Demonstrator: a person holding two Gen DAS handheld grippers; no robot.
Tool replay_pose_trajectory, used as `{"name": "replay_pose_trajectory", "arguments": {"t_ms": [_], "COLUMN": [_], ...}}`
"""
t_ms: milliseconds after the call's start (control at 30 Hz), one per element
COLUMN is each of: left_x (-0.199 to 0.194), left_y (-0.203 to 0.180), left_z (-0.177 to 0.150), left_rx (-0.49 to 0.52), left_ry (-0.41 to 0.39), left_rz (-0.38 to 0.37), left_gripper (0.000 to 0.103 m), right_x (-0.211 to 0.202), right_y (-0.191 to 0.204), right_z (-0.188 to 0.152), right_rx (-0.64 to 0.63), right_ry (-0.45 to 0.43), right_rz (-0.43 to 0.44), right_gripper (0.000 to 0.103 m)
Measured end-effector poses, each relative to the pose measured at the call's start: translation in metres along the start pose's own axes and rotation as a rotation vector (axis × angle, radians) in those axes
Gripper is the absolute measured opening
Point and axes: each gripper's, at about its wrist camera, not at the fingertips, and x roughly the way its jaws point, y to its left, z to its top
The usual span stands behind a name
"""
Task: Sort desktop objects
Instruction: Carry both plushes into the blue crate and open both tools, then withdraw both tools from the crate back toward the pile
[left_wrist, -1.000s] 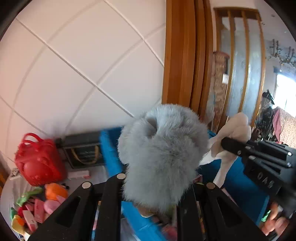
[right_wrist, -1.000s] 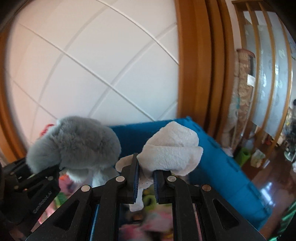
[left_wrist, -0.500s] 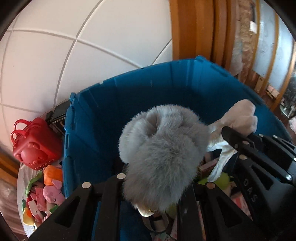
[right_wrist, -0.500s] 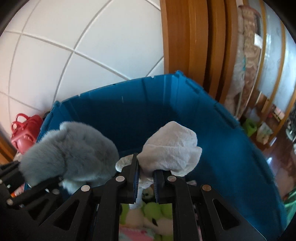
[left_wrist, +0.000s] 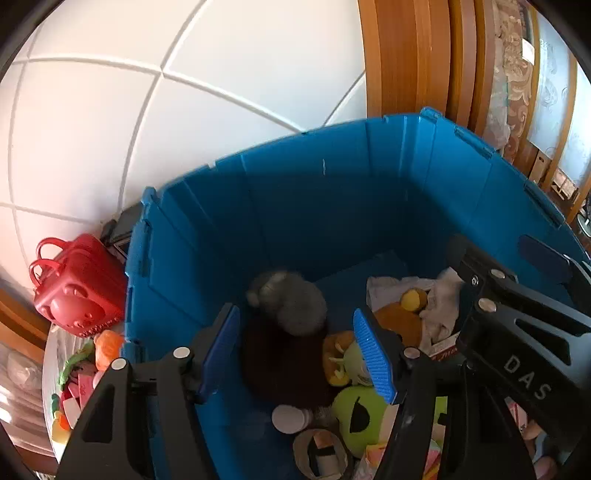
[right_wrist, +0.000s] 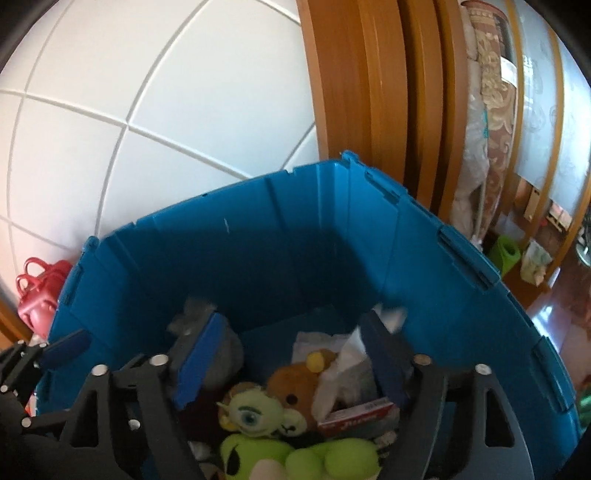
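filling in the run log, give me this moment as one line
left gripper: jaws opening, nothing between | right gripper: jaws opening, nothing between | grey plush, white cloth: in blue bin

- Your blue bin (left_wrist: 332, 206) was smooth moulded plastic with a slight sheen.
- The grey toy (left_wrist: 291, 302) you see inside looked soft and furry.
- The white cloth (right_wrist: 351, 354) looked thin and crumpled.
- The red bag (left_wrist: 79, 288) was glossy plastic.
- The door frame (right_wrist: 369, 92) beside your bin was polished wood.
- The wall tiles (left_wrist: 184, 92) were smooth, white.
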Motion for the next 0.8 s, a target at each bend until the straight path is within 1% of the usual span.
{"name": "replay_pose_trajectory", "arguments": {"t_ms": [133,200,367,467,567,633,700,800], "left_x": [0.006,0.007,0.0,-0.009,-0.023,-0.038,-0.052,-0.077], "left_y": [0.003,0.004,0.006,0.013,0.025,0.036,0.045,0.061], "left_z": [-0.001,-0.003,-0.008,-0.011,-0.015,-0.019,-0.022,-0.027], "left_rx": [-0.006,-0.007,-0.002,-0.015,-0.029,-0.039,-0.048,-0.078], "left_ry": [0.028,0.035,0.03,0.02,0.002,-0.026,-0.053,-0.104], "left_rz": [-0.014,-0.026,-0.04,-0.055,-0.075,-0.091,-0.104,-0.117], "left_gripper": [0.063,0.063,0.063,0.063,0.063,0.063,0.063,0.066], "right_x": [0.009,0.013,0.02,0.018,0.014,0.005,-0.009,-0.036], "right_y": [-0.007,-0.009,-0.012,-0.013,-0.013,-0.011,-0.006,0.012], "right_z": [-0.001,-0.003,-0.007,-0.007,-0.008,-0.01,-0.01,-0.01], "right_rx": [0.018,0.027,0.024,0.023,0.027,0.036,0.044,0.002], "right_ry": [0.042,0.066,0.107,0.111,0.13,0.129,0.112,0.066], "right_rz": [-0.012,-0.024,-0.068,-0.088,-0.112,-0.116,-0.097,-0.08], "right_gripper": [0.09,0.095,0.103,0.103,0.103,0.103,0.103,0.103]}}
